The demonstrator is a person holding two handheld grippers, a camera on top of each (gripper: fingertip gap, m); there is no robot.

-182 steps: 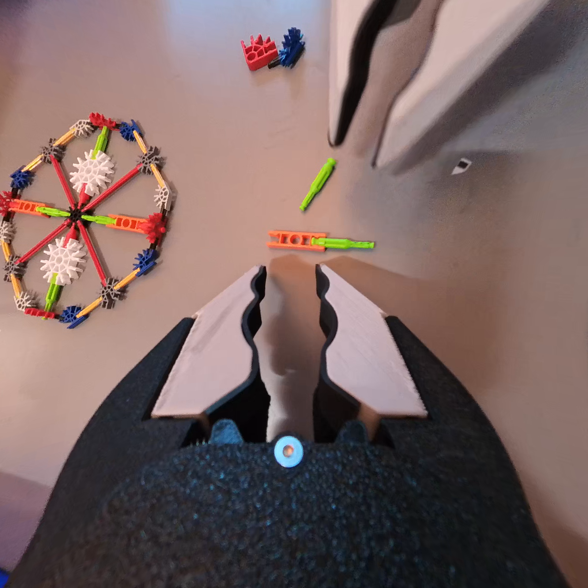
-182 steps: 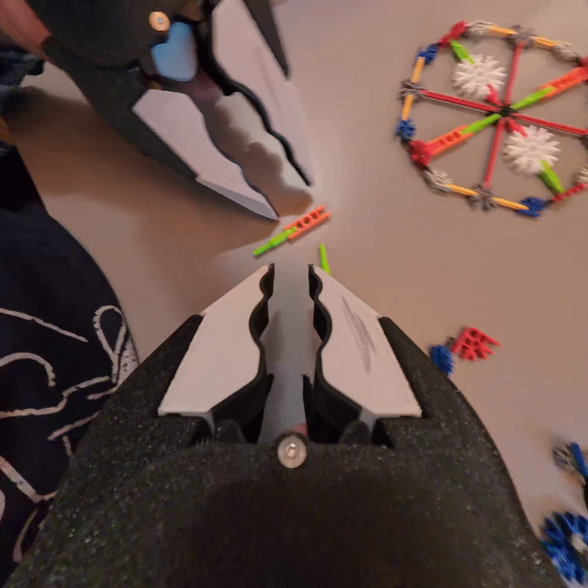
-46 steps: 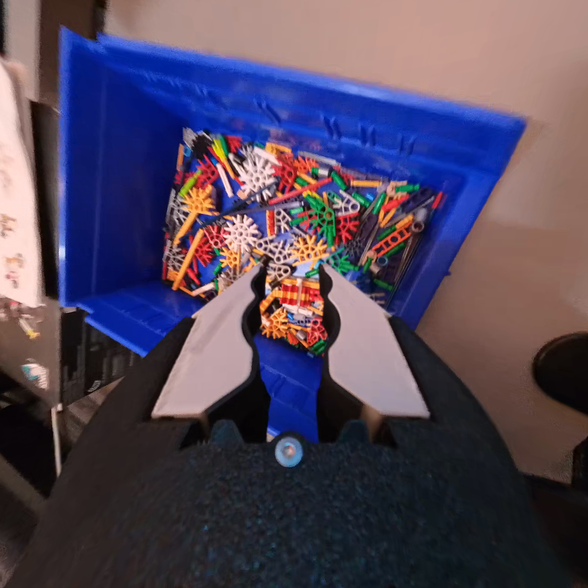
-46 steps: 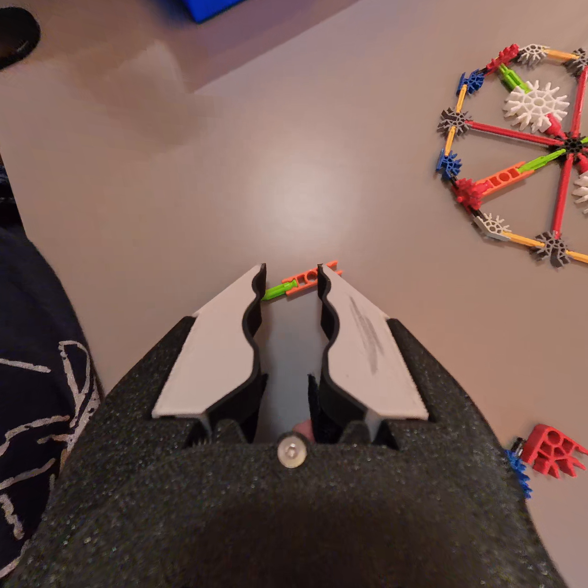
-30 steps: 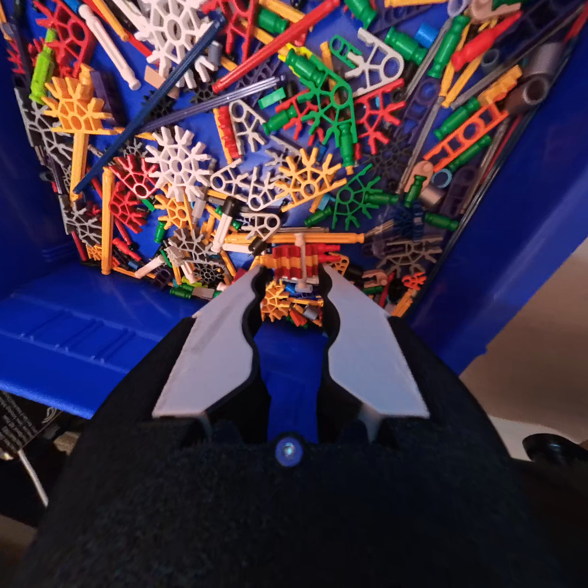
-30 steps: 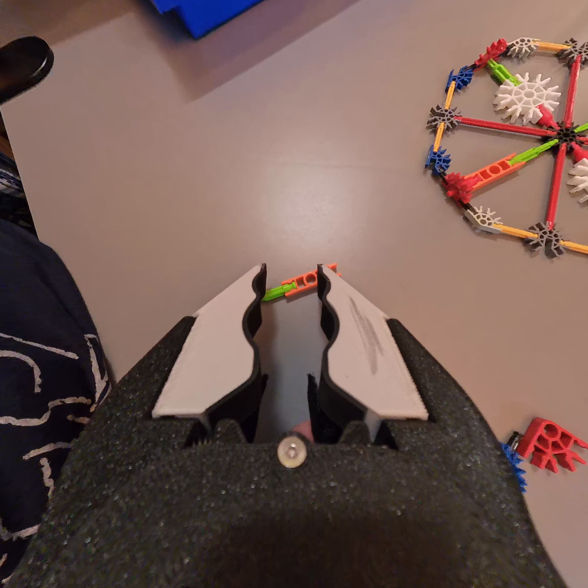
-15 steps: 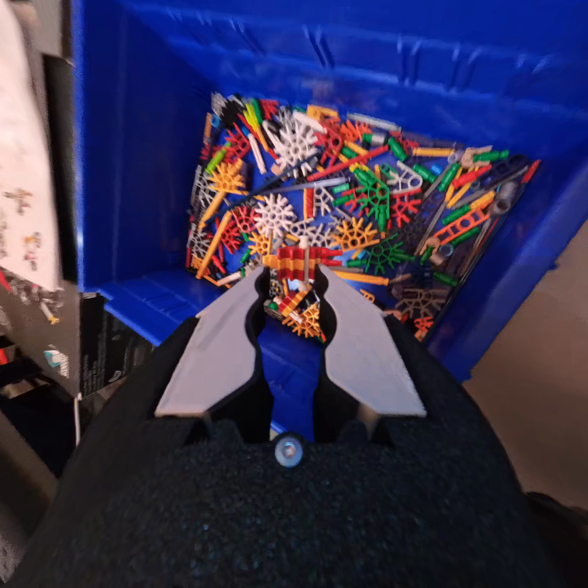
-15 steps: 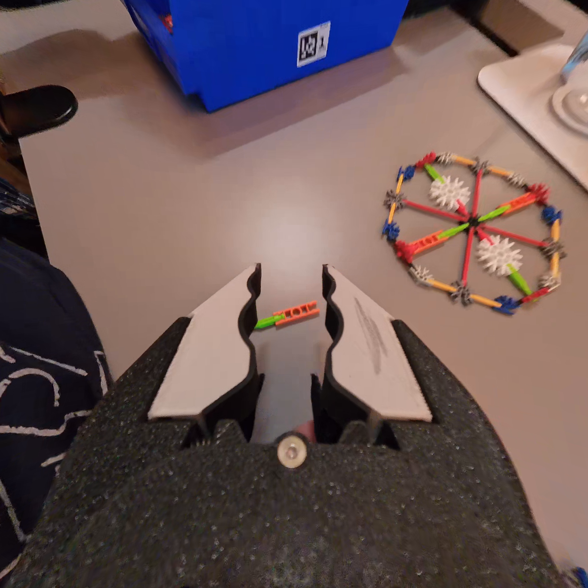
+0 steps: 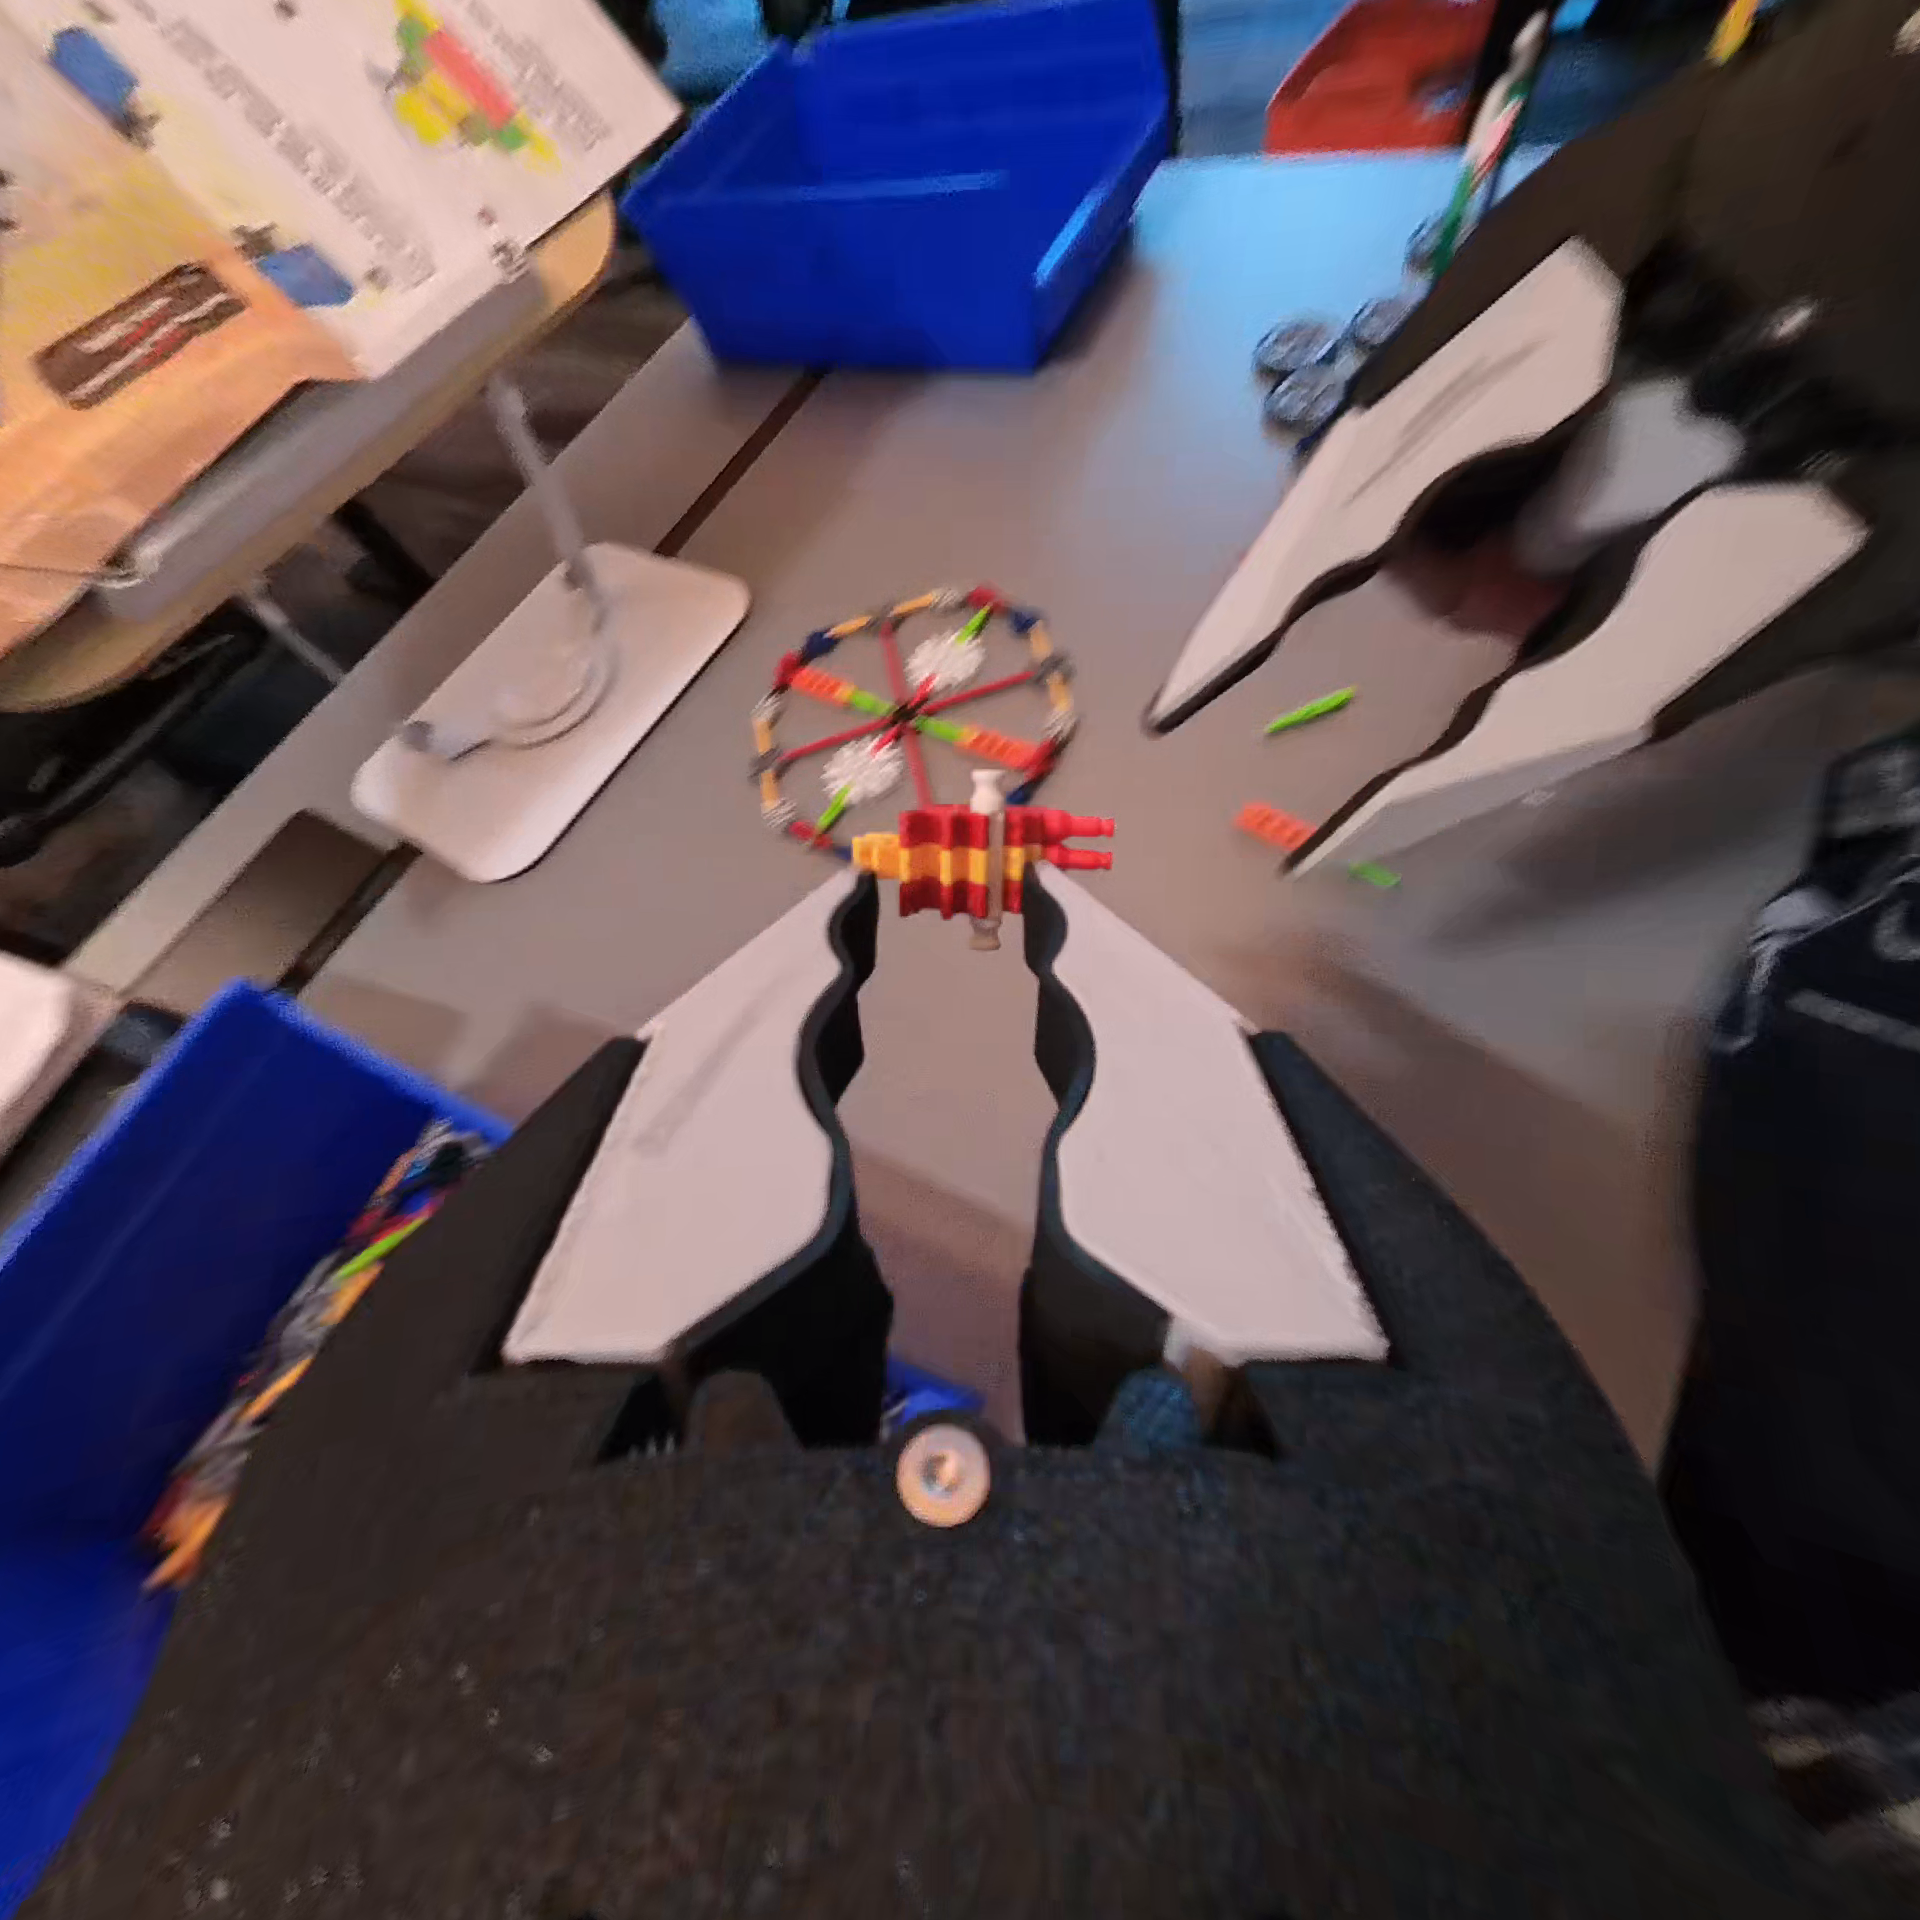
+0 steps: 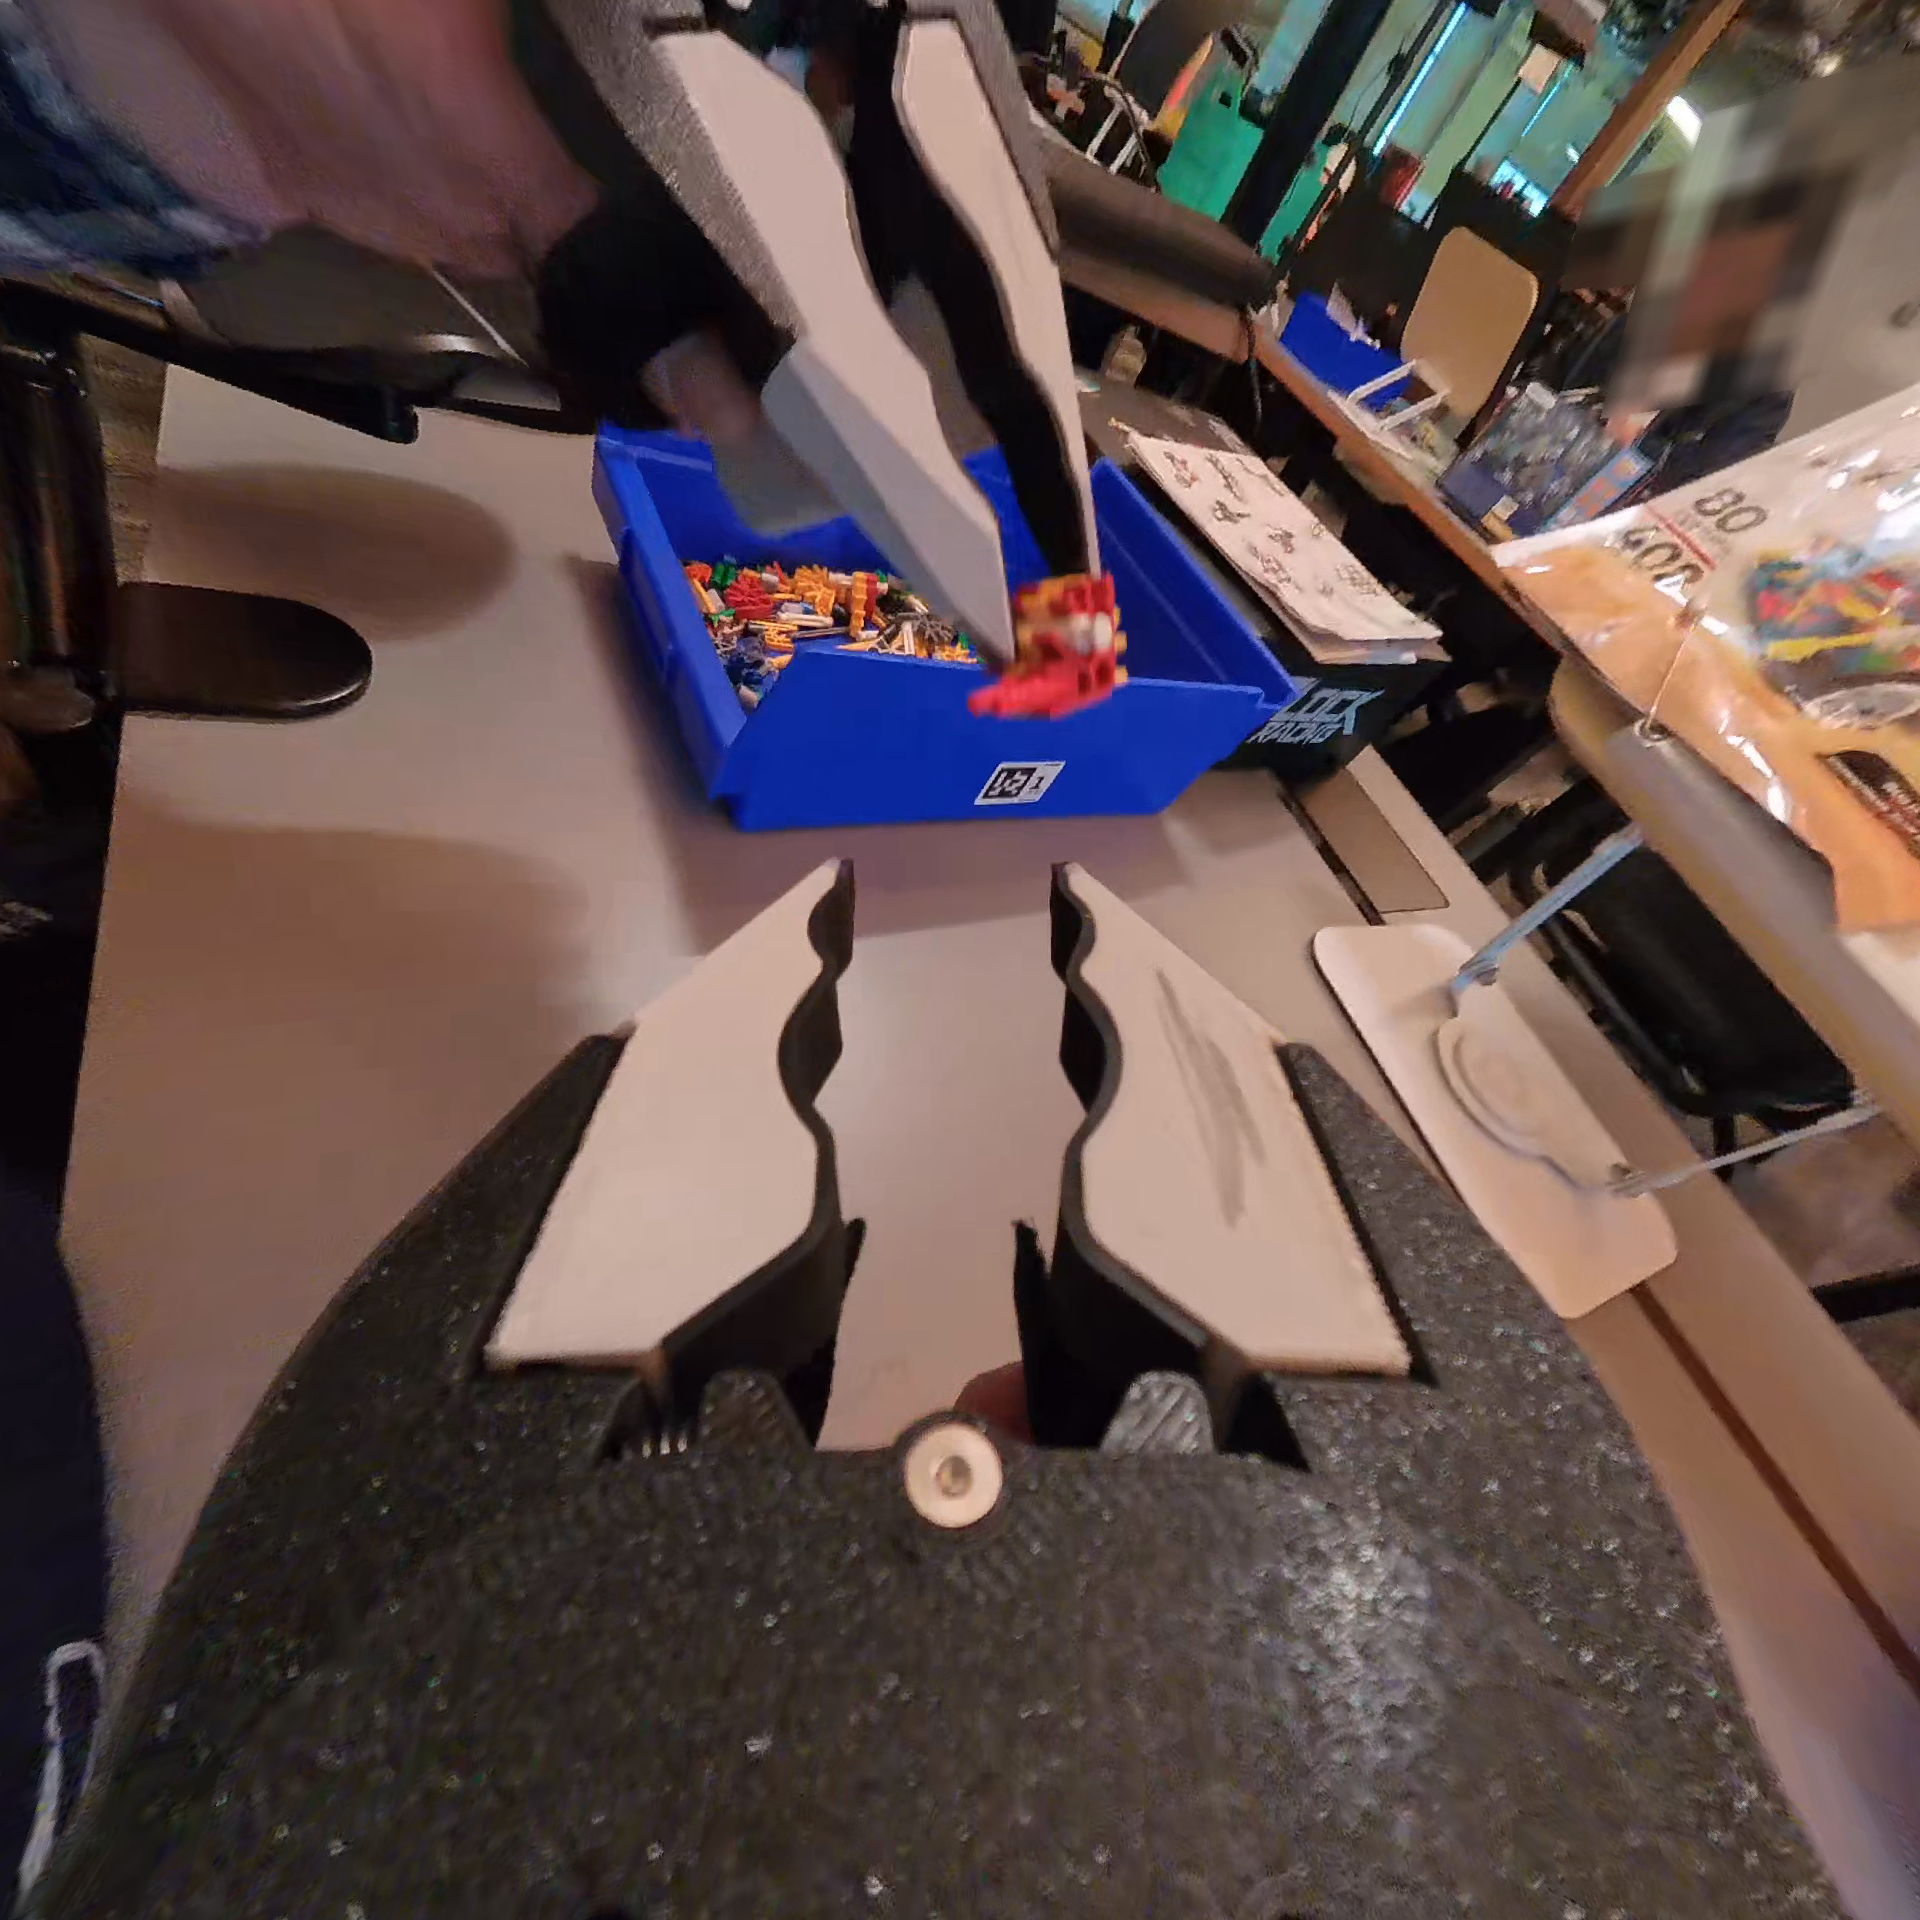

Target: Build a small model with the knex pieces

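Item: your left gripper (image 9: 943, 894). Its jaws stand narrowed on a small red and yellow stack of toy pieces (image 9: 961, 857) with a white peg through it. The stack is pinched right at the fingertips, in the air above the table (image 9: 1039, 488). Its long axis runs crosswise between the two fingers, with red prongs sticking out past the right one.

Item: your right gripper (image 10: 951, 883). Its jaws stand wide with nothing between them, over bare table. In the left wrist view it sits ahead and to the right of the stack, its tips (image 9: 1226, 707) low over a loose green rod (image 9: 1309, 712) and an orange link (image 9: 1276, 828) with a green end. It is the nearer one to those two pieces; the left gripper is well apart from them.

Item: spoked toy wheel (image 9: 909, 717). It lies flat on the table, just beyond the held stack and left of the right gripper.

Item: blue bin (image 10: 935, 748) of mixed toy pieces. It stands on the table near its left edge, behind the left gripper in the right wrist view.

Surface: a plain grey tabletop, smooth. A white stand base (image 9: 551, 717) rests on its far edge, and a second blue bin (image 9: 894, 239) stands farther back.

Room: crowded workshop, with more tables, printed sheets and boxes around. Both views are blurred.
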